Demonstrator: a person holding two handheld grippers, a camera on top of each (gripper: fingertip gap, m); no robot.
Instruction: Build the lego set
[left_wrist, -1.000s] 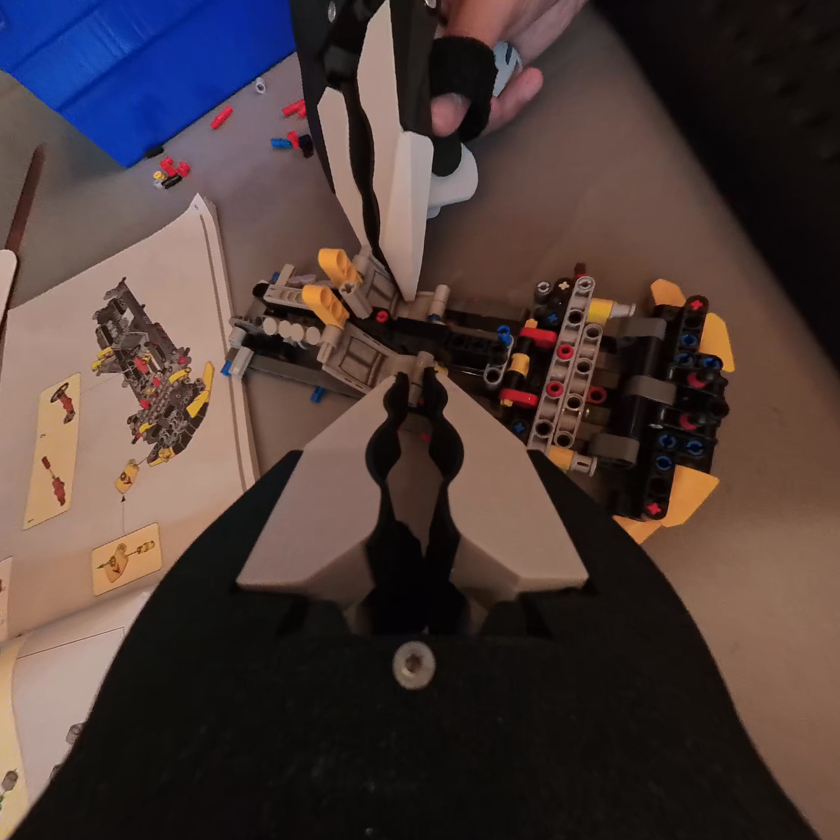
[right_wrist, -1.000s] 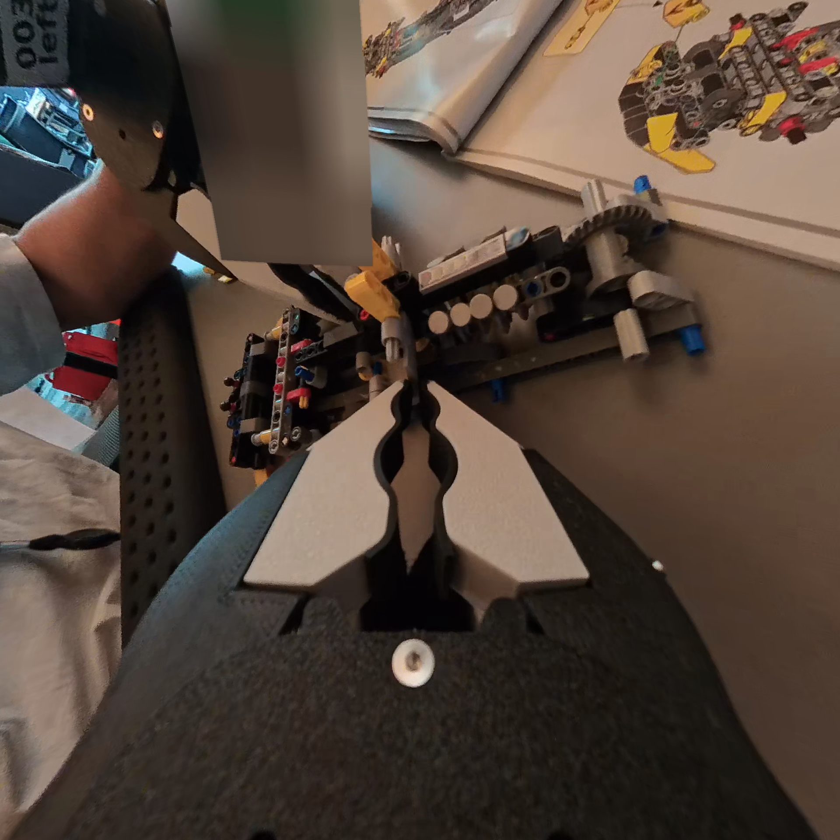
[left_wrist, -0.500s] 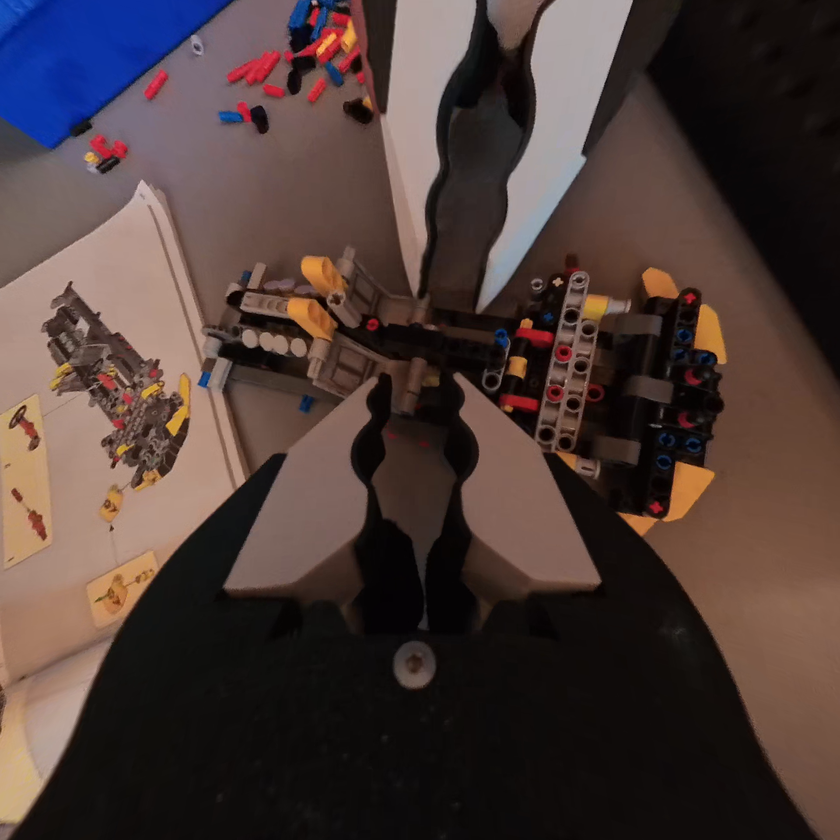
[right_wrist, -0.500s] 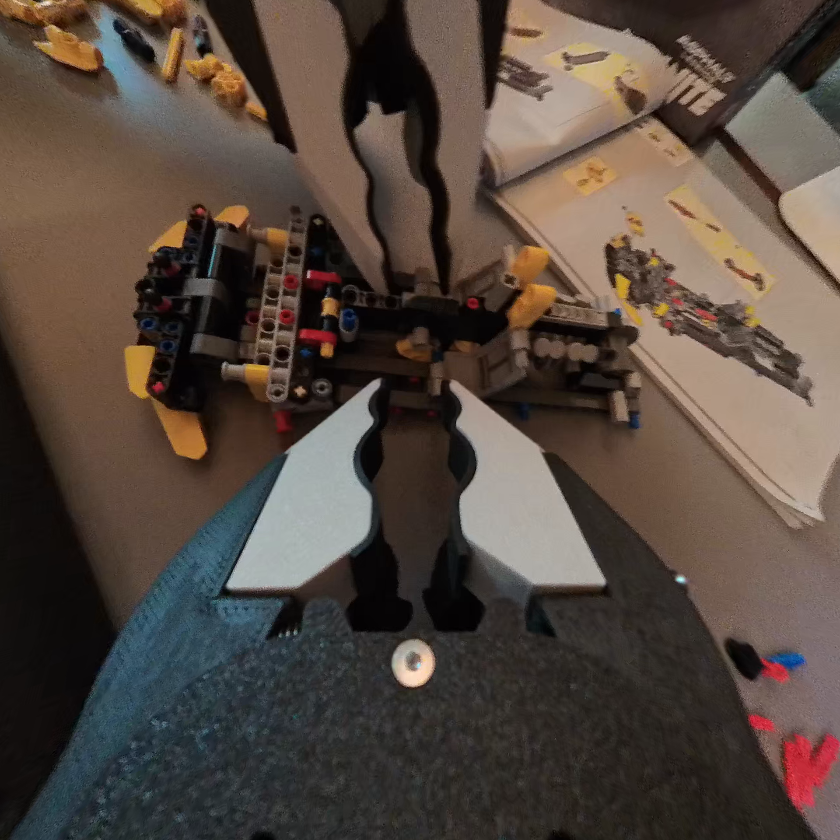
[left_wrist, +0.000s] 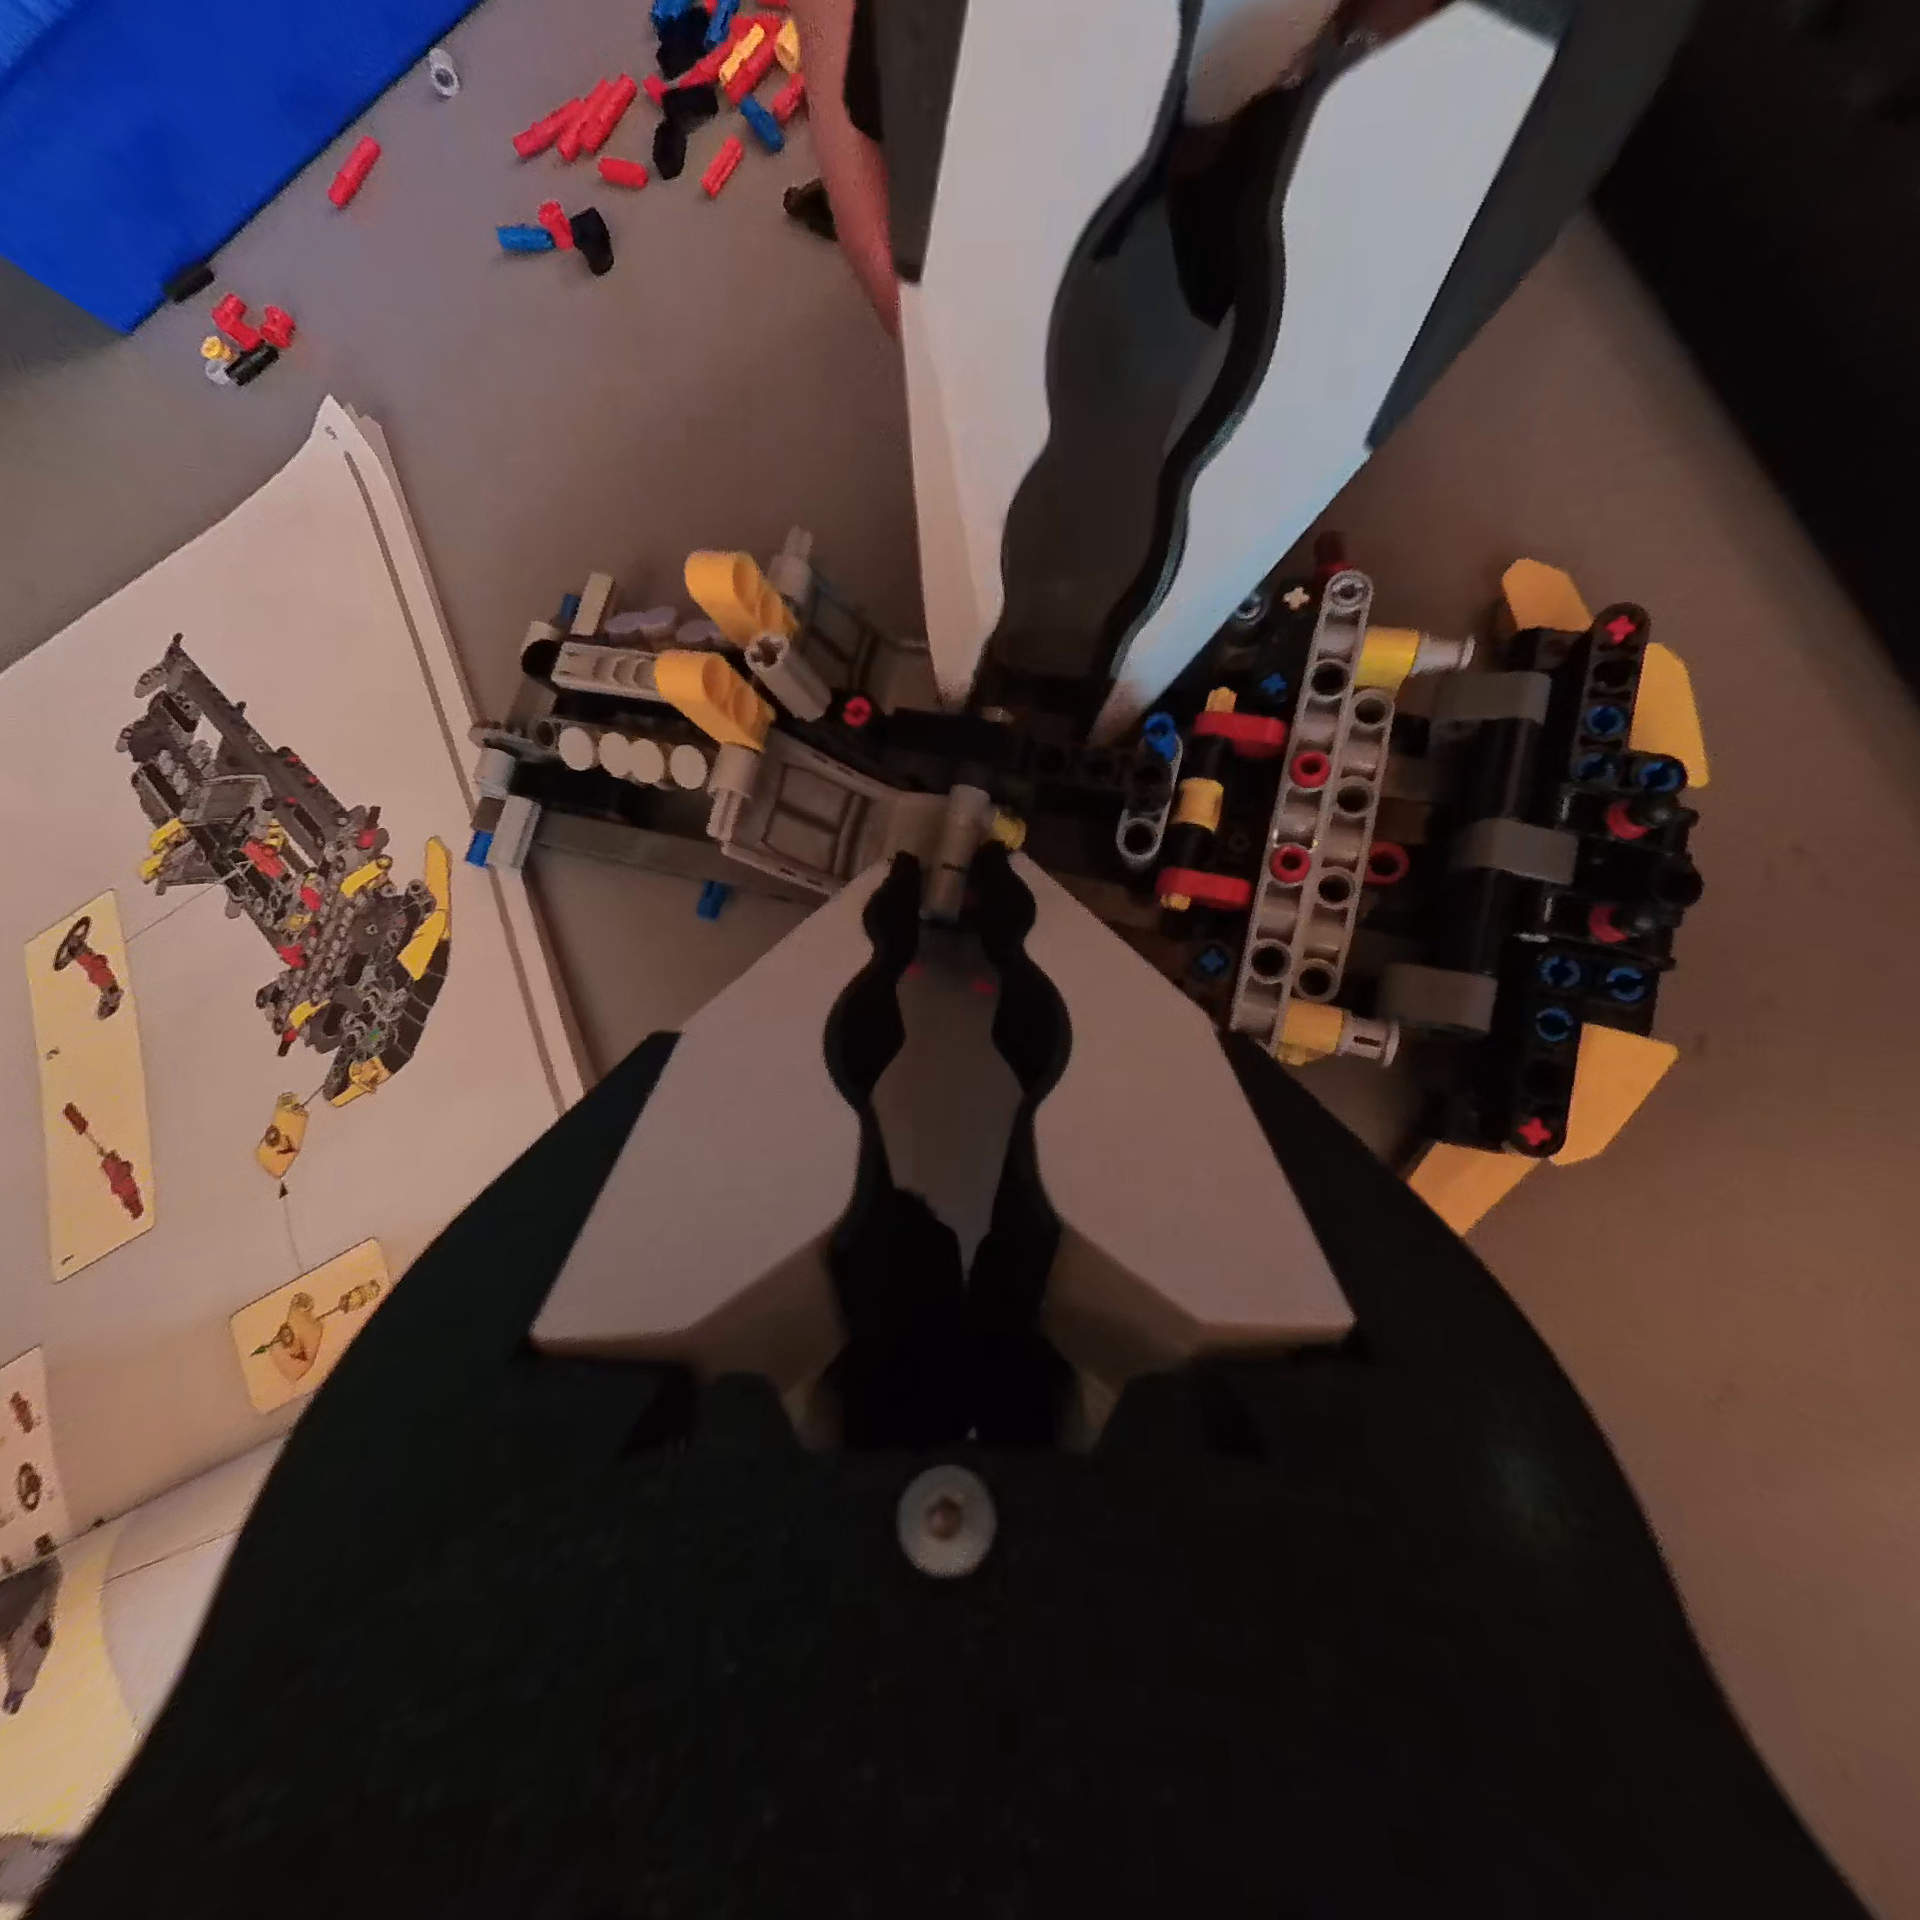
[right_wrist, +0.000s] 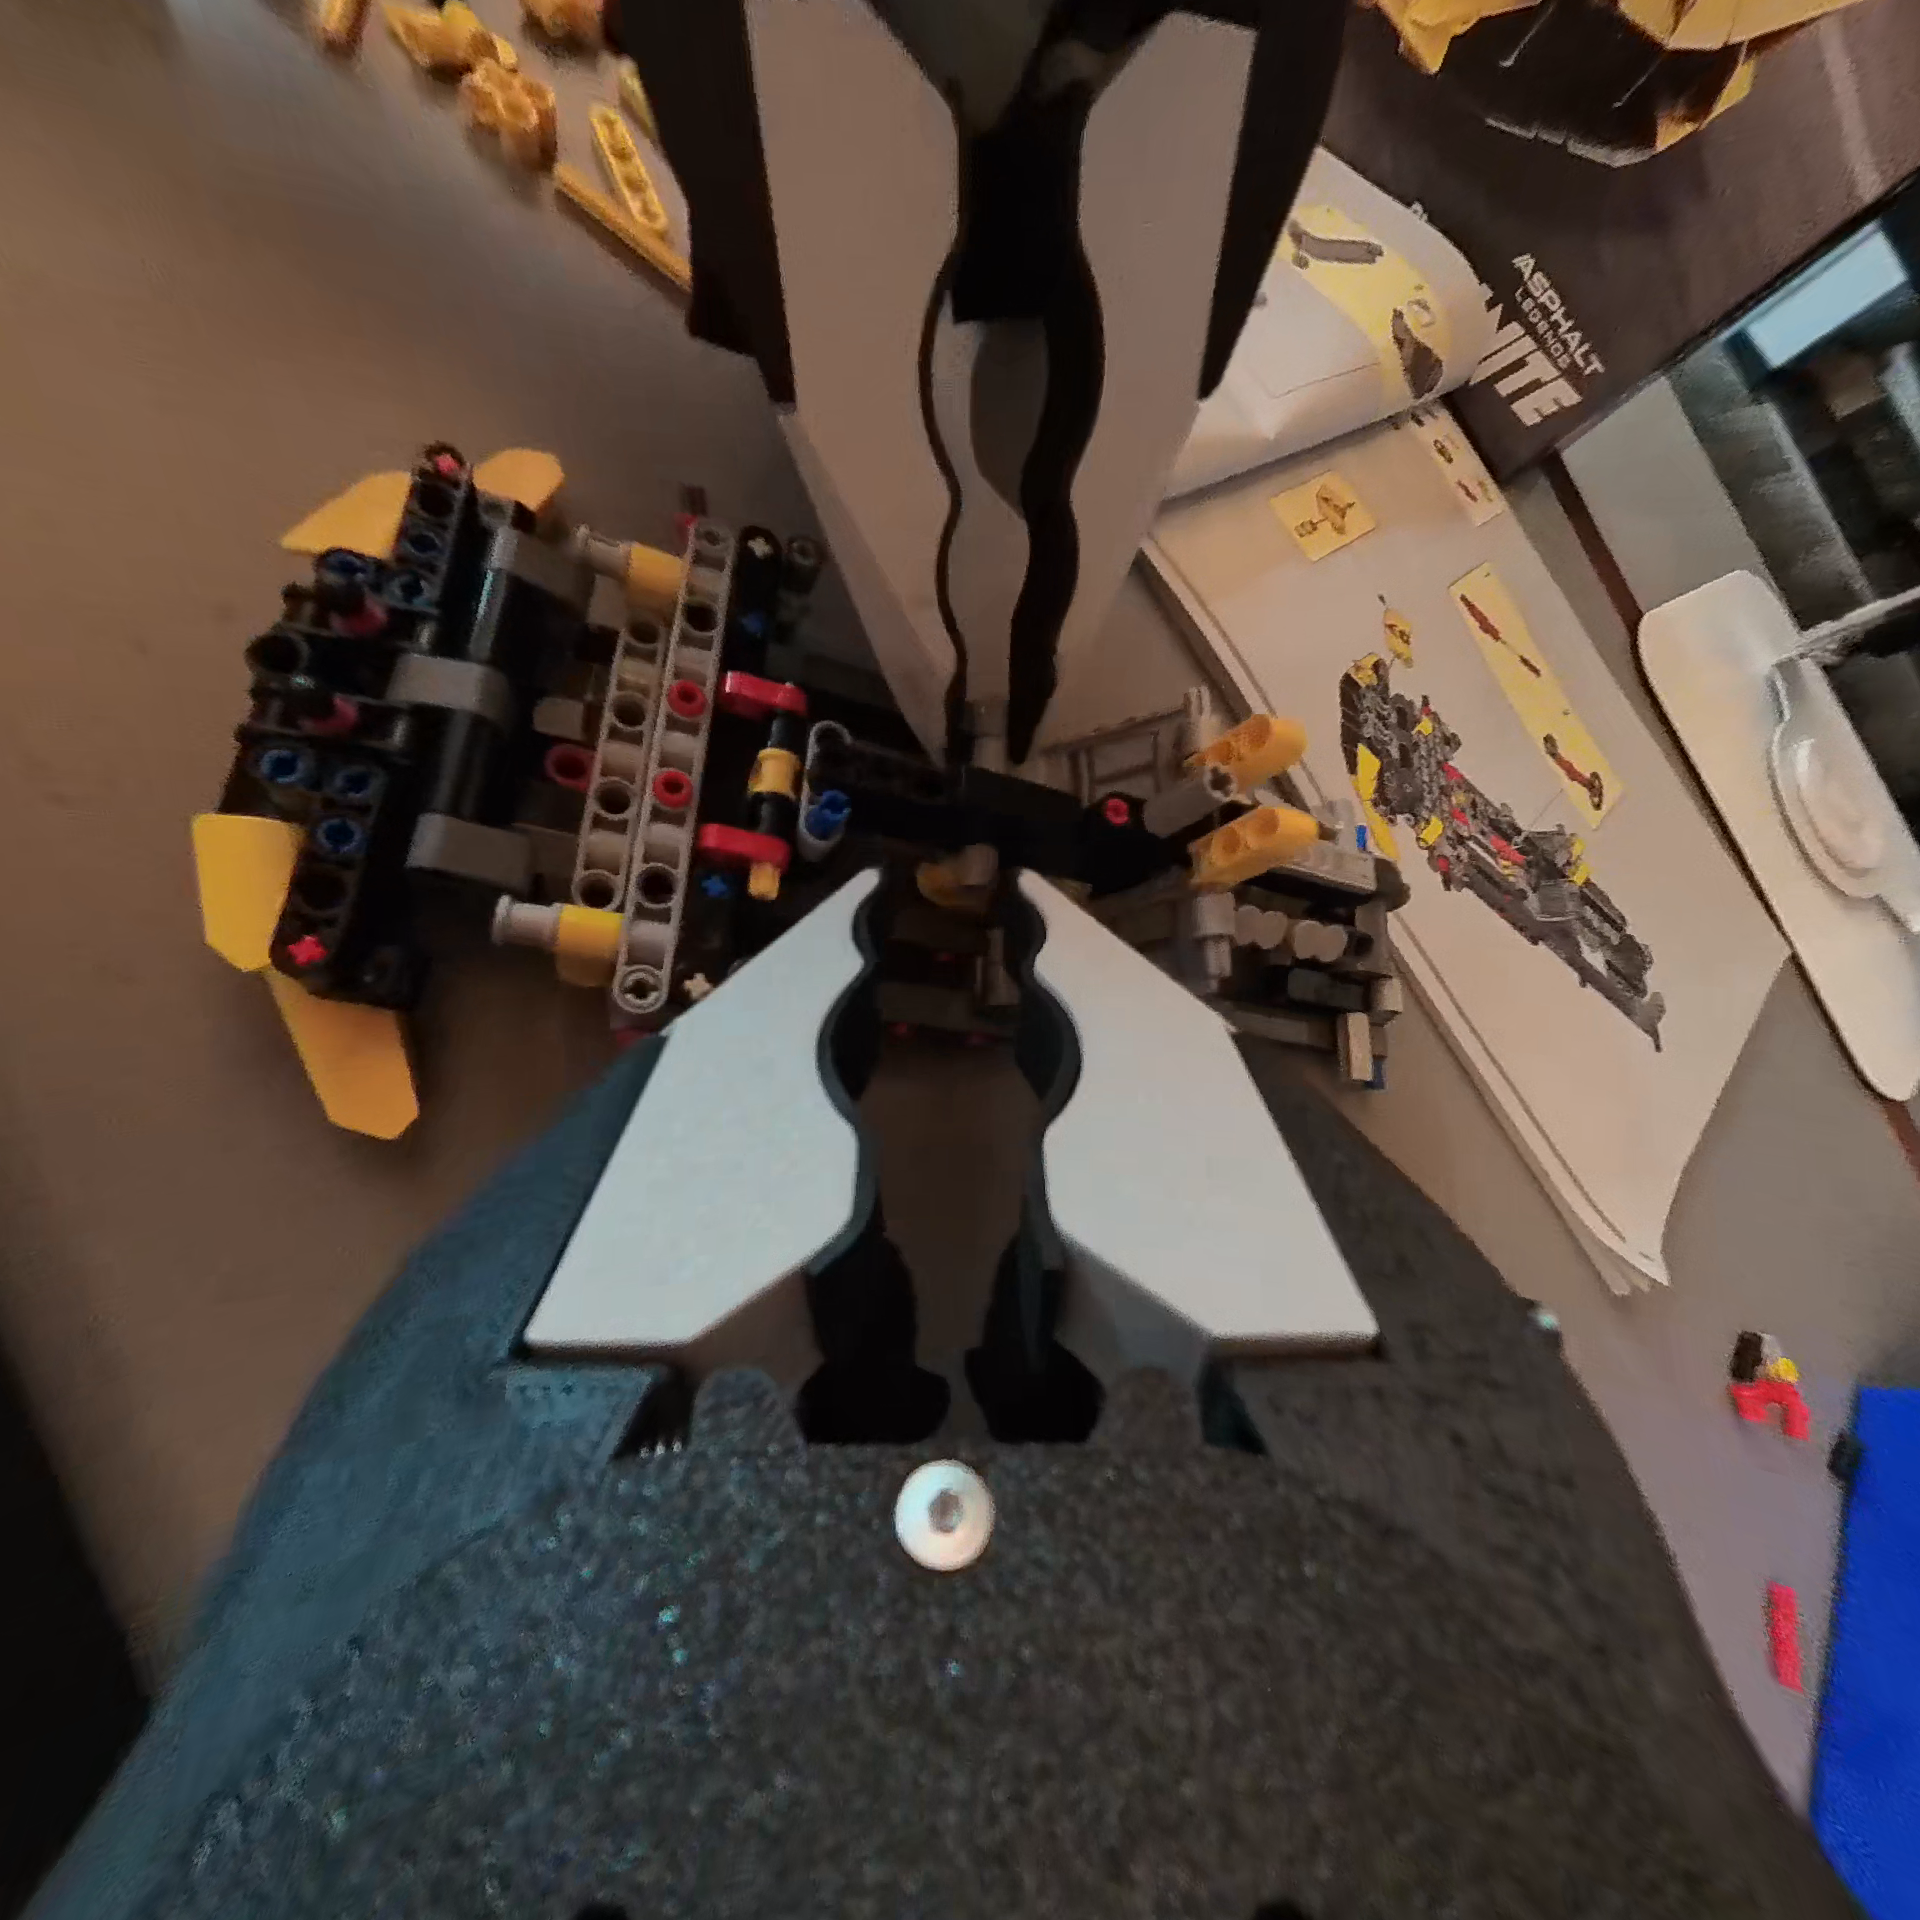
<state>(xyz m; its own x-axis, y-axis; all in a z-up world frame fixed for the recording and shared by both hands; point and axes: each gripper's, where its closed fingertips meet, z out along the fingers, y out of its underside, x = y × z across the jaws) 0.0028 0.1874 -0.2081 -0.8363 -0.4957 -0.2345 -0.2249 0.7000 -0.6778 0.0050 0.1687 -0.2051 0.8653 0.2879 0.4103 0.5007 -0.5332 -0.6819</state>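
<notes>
One partly built lego model (left_wrist: 1039, 790) of black, grey and yellow parts lies flat on the tan table (left_wrist: 1662, 1455), between the two grippers and just beside the open instruction booklet (left_wrist: 260, 831). Left gripper (left_wrist: 951, 873): jaws narrowly parted, fingertips on either side of a grey axle pin (left_wrist: 956, 831) at the model's middle; contact cannot be confirmed. Right gripper (right_wrist: 951, 883): jaws parted wider, fingertips at the opposite edge of the model's black centre beam (right_wrist: 935, 790), gripping nothing visibly. Loose red, blue and black pieces (left_wrist: 644, 114) lie scattered beyond the model, near a blue bin (left_wrist: 156, 135).
</notes>
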